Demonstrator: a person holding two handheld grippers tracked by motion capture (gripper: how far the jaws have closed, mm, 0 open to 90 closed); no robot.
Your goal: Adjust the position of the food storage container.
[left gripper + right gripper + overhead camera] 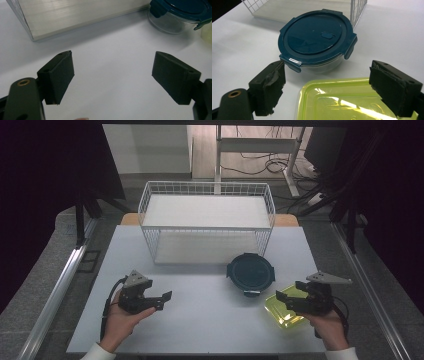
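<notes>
Yellow-green container [347,100] under open right hand-held gripper [327,90], untouched.

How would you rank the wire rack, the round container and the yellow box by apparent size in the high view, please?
1. Wire rack, by far the largest.
2. Round container.
3. Yellow box, which looks smallest, though the right gripper covers part of it, so its rank against the container is unsure.

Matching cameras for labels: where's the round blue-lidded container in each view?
High view: round blue-lidded container right of centre, before the wire basket.
Left gripper view: top right corner, cut off.
Right gripper view: upper centre, behind the yellow-green lid.
Shared landmark: the wire basket.
</notes>
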